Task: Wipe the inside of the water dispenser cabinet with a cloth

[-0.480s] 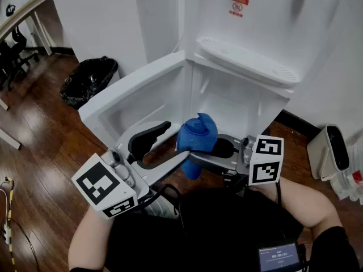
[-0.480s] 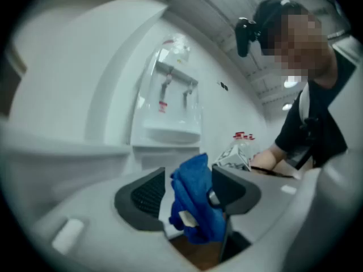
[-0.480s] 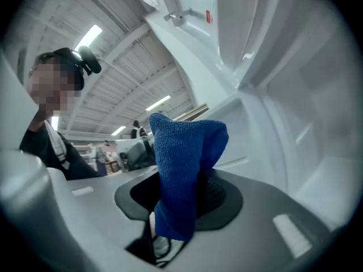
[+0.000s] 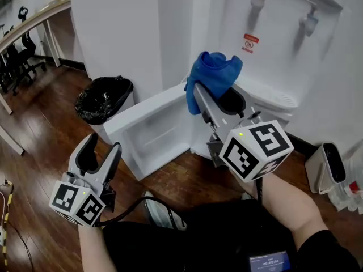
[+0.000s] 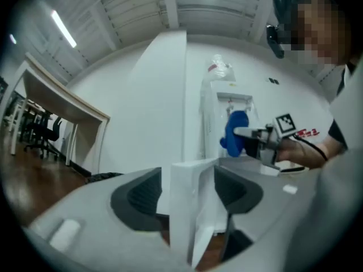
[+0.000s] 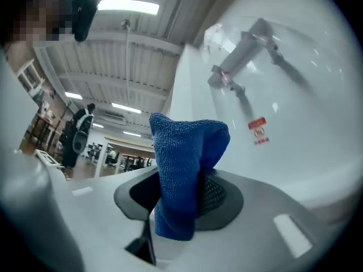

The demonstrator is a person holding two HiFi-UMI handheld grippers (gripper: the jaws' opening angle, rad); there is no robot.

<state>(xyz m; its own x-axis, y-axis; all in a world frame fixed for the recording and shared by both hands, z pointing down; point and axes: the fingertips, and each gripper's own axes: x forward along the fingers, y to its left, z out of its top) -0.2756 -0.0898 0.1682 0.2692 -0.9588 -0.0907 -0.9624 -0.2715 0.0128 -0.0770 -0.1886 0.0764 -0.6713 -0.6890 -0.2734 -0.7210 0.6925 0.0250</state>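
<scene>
The blue cloth (image 4: pixel 212 72) is folded into a wad and held up in front of the white water dispenser (image 4: pixel 283 55), below its taps. My right gripper (image 4: pixel 218 93) is shut on it and tilts upward. In the right gripper view the cloth (image 6: pixel 184 163) stands pinched between the dark pads. The cabinet door (image 4: pixel 150 126) hangs open low on the dispenser; the cabinet's inside is mostly hidden behind the right gripper. At the lower left my left gripper (image 4: pixel 102 147) is open and holds nothing. Its own view shows the door's edge (image 5: pixel 190 208) beyond the jaws.
A bin with a black bag (image 4: pixel 105 98) stands left of the door against the wall. A white appliance (image 4: pixel 329 157) sits on the wooden floor at the right. A desk and office chairs (image 4: pixel 22 50) are at the far left.
The right gripper has lifted the cloth from the cabinet opening up to the dispenser's front. The left gripper has drawn back to the lower left, away from the door.
</scene>
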